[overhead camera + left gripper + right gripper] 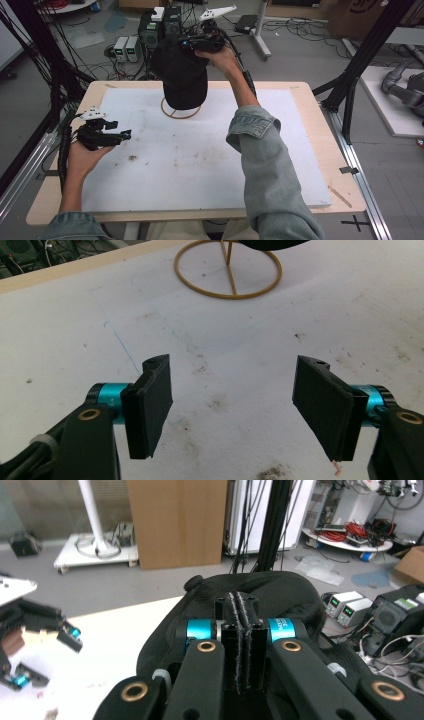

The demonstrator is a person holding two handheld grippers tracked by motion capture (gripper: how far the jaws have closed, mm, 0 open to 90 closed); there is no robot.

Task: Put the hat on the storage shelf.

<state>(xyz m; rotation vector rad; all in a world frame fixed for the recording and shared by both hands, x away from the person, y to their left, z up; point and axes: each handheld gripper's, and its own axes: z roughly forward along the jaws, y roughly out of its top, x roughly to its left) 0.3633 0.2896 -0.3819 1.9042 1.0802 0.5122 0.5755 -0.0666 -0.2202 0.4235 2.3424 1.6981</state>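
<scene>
The right gripper [202, 44], jaws pinched on a soft, light black cap [181, 75], is held above the wire stand [180, 111]; the fabric is best taken by a fold.

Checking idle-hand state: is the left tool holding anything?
No, the left tool has its black jaws spread wide apart, with bare white tabletop between them.
</scene>
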